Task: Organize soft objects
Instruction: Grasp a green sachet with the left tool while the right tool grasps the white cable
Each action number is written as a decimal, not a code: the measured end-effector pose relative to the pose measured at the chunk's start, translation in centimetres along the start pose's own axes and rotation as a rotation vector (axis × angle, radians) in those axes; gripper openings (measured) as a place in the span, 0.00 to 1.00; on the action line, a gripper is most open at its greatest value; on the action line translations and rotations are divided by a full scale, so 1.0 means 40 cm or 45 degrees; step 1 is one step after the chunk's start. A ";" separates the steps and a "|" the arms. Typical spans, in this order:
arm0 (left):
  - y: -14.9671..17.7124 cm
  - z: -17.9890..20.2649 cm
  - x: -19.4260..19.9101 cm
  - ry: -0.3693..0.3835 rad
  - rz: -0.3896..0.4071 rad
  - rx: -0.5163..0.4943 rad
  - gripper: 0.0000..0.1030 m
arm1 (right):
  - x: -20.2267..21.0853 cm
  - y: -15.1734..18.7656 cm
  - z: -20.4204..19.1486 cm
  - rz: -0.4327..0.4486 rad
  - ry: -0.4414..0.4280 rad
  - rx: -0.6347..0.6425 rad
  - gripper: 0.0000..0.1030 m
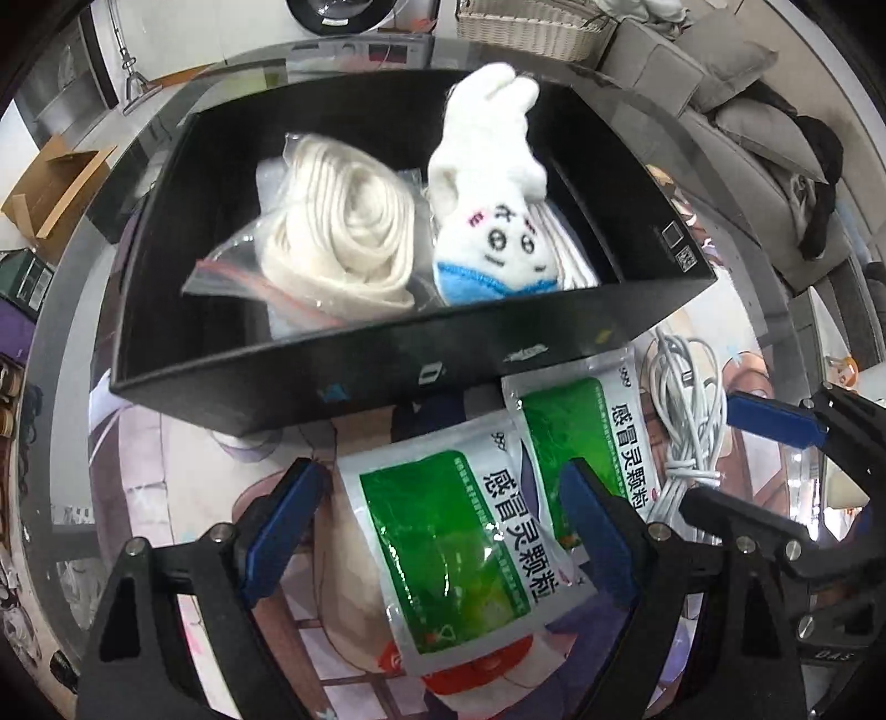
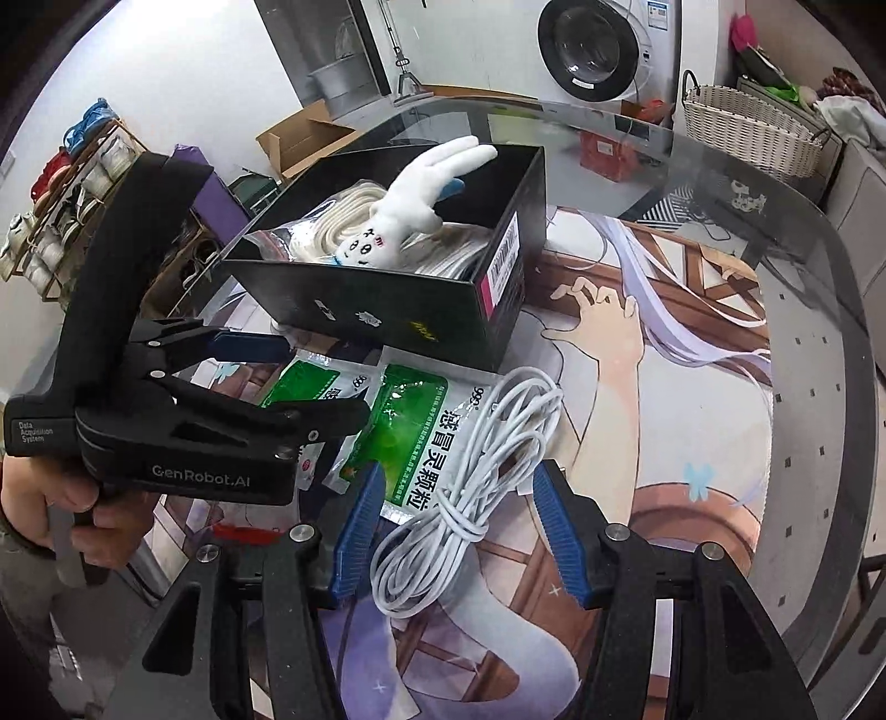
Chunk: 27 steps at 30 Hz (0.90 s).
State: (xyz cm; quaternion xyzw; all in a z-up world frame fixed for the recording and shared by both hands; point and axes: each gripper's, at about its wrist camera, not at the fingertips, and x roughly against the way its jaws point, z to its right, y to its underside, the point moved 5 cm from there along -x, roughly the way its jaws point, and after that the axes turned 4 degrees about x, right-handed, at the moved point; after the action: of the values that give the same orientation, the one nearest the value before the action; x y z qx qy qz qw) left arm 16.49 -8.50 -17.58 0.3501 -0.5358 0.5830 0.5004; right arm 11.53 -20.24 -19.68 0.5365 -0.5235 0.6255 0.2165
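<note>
Both tongs (image 1: 443,531) (image 2: 459,531) apart above illustrated glass table (image 2: 819,332), washing machine (image 2: 598,50) behind.

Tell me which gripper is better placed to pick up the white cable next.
Right. The right gripper stands open with the coiled white cable between its fingers. The left gripper is open over the nearer green sachet, with the cable off to its side.

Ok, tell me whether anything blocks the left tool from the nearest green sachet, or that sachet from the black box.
Nothing visible does. The left tool is open and straddles the green sachet, nothing between. The black box sits just beyond, open-topped; the plush rabbit and bagged cream cloth already fill much of it.
</note>
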 end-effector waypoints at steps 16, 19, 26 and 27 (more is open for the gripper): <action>0.064 -0.039 0.038 0.017 0.079 -0.068 0.41 | -0.061 0.006 -0.011 -0.077 0.001 0.050 0.56; 0.066 -0.070 0.049 0.026 0.088 -0.063 0.31 | -0.064 0.007 -0.027 -0.072 0.014 0.067 0.56; 0.094 -0.086 0.065 0.067 0.099 -0.091 0.08 | -0.073 0.021 -0.052 -0.066 0.038 0.164 0.24; 0.101 -0.085 0.070 0.073 0.106 -0.106 0.07 | -0.074 0.022 -0.058 -0.072 0.018 0.174 0.24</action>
State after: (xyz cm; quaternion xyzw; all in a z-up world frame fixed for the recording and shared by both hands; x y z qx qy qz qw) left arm 12.35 -4.30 -16.66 0.2895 -0.5594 0.5902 0.5049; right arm 10.75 -17.65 -22.45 0.5602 -0.4628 0.6571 0.2007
